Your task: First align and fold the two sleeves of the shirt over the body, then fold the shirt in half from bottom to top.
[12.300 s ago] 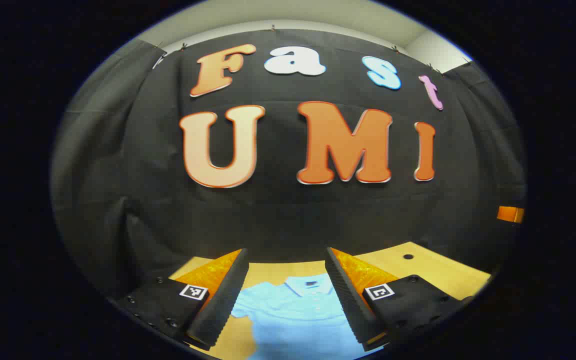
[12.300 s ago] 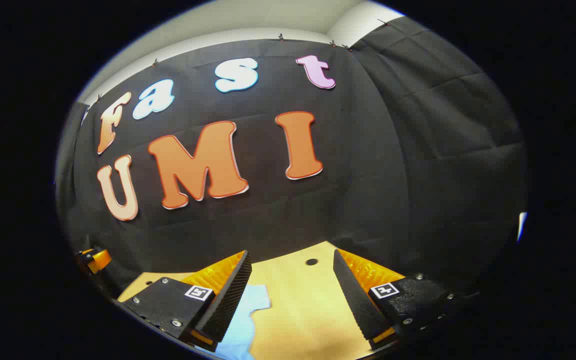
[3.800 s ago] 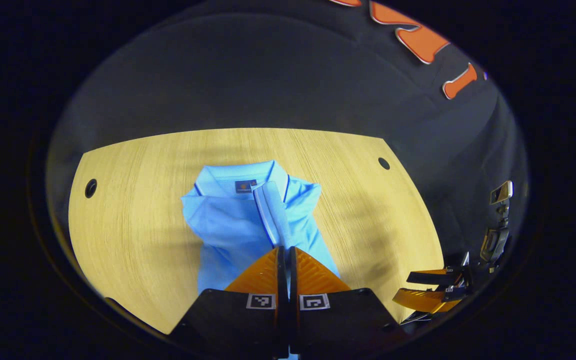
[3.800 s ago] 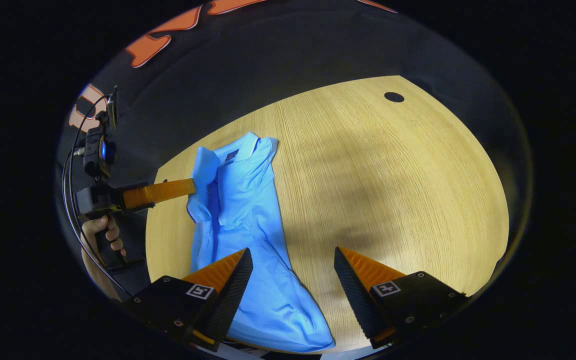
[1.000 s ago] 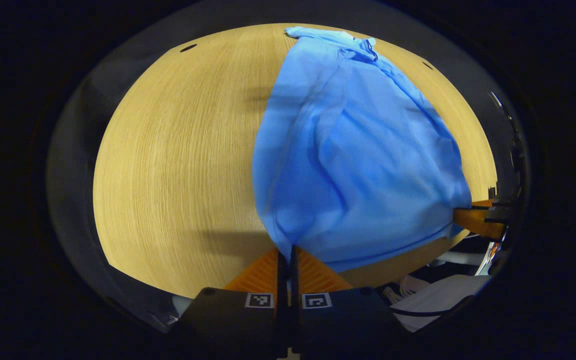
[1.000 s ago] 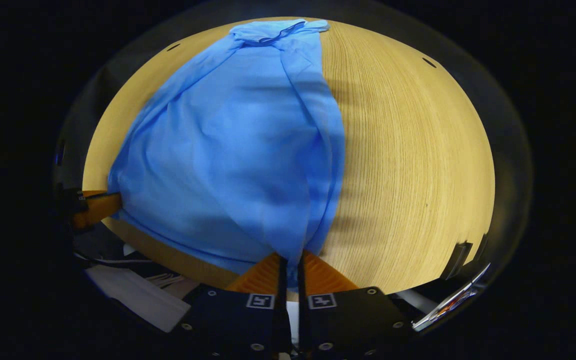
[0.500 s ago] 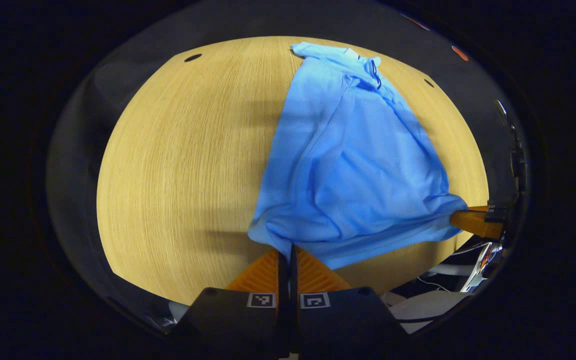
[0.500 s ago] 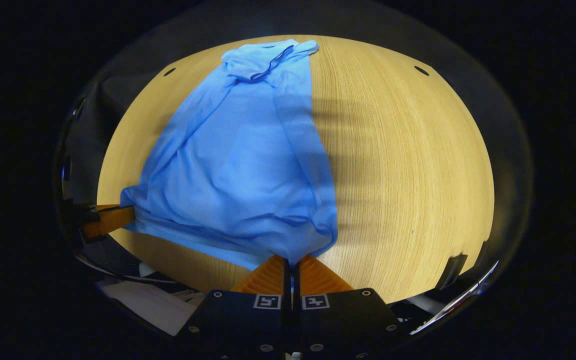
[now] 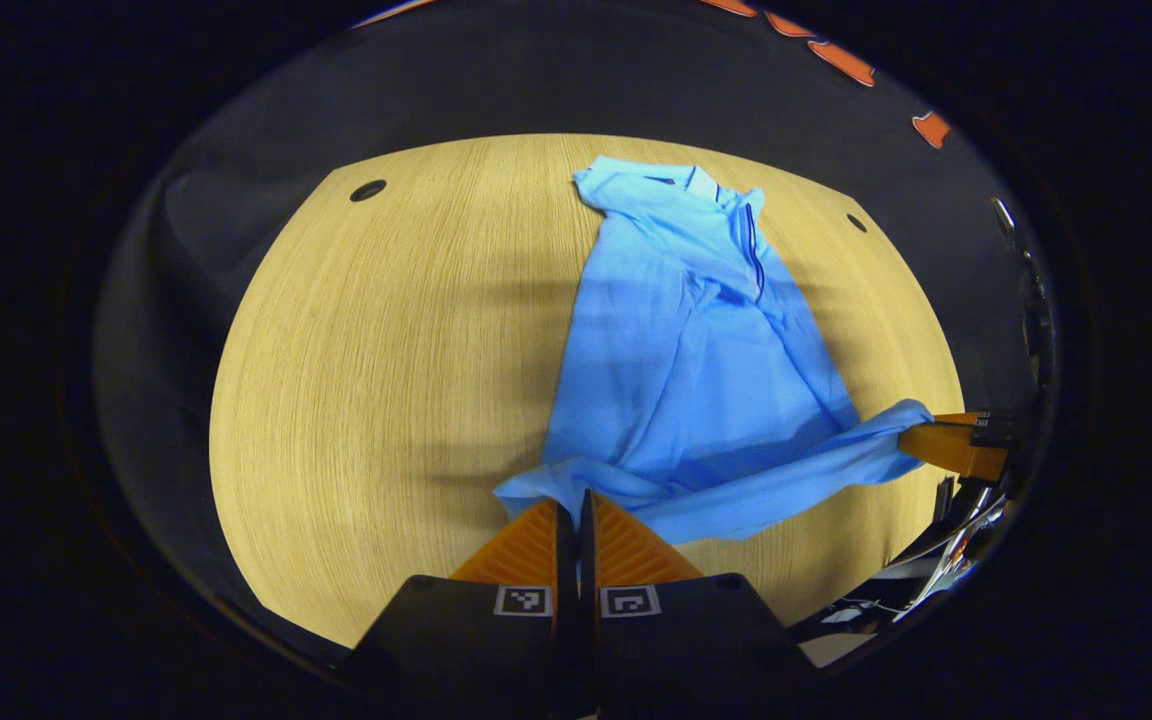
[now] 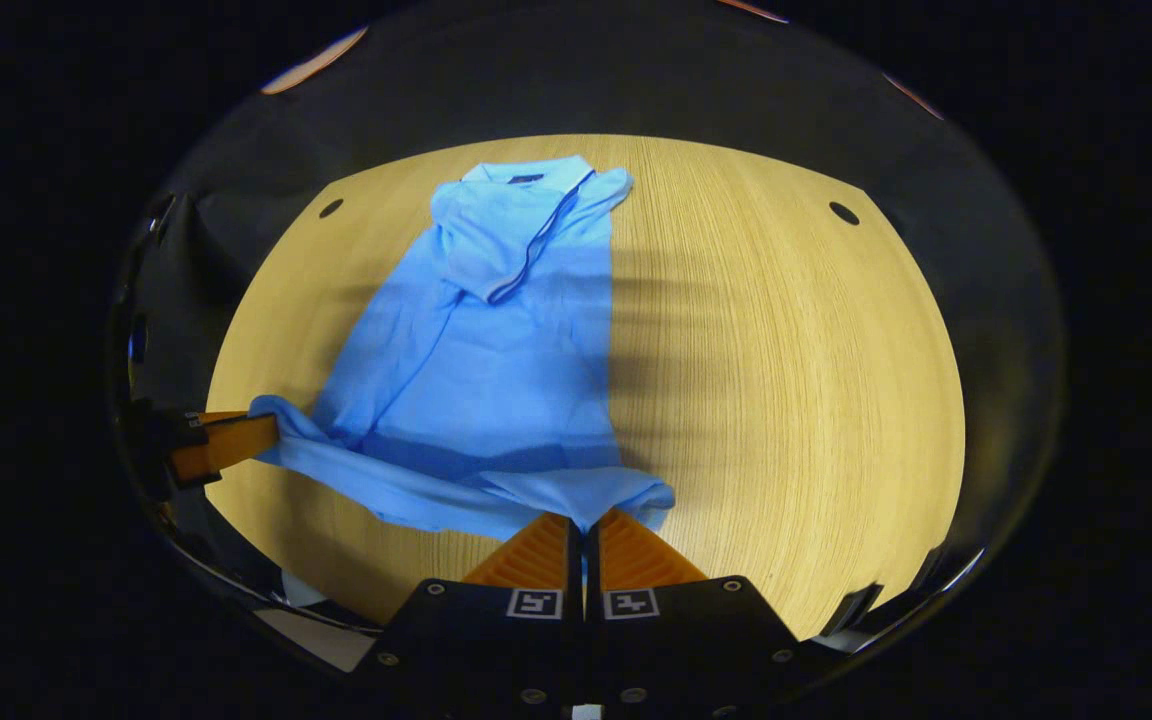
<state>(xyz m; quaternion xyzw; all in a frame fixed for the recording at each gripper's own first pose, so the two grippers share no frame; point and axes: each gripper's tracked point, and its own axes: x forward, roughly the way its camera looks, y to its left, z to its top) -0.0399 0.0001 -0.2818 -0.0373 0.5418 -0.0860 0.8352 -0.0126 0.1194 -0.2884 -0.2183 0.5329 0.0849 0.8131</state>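
left gripper (image 9: 574, 510): bottom centre of left gripper view, 2 fingers pressed together, pinching the near left corner of the hem. Also seen in right gripper view at far left (image 10: 266, 430), clamped on the same corner.
right gripper (image 10: 584, 522): bottom centre of right gripper view, 2 fingers pressed together, pinching the near right corner of the hem. Seen in left gripper view at far right (image 9: 911, 432), fabric running into its tips.
hem: bottom edge of the shirt (image 9: 766, 490), lifted off the table, stretched as a band between the 2 grippers, casting a dark shadow on the fabric just behind it.
light blue polo shirt (image 10: 496, 350): lying lengthwise on the table, hem end nearest, collar end farthest; body flat apart from the raised hem. Sits left of table centre in right gripper view.
sleeves: folded in over the chest; 1 dark-trimmed sleeve edge (image 10: 526, 265) lies diagonally just below the collar.
collar (image 10: 521, 178): far end, flat on the table, dark trim visible.
pale wood-grain table (image 10: 796, 380): bare to the right of the shirt in right gripper view; bare to the left in left gripper view (image 9: 386, 350).
table holes: 2 dark round holes near far corners (image 10: 844, 212), (image 10: 331, 207).
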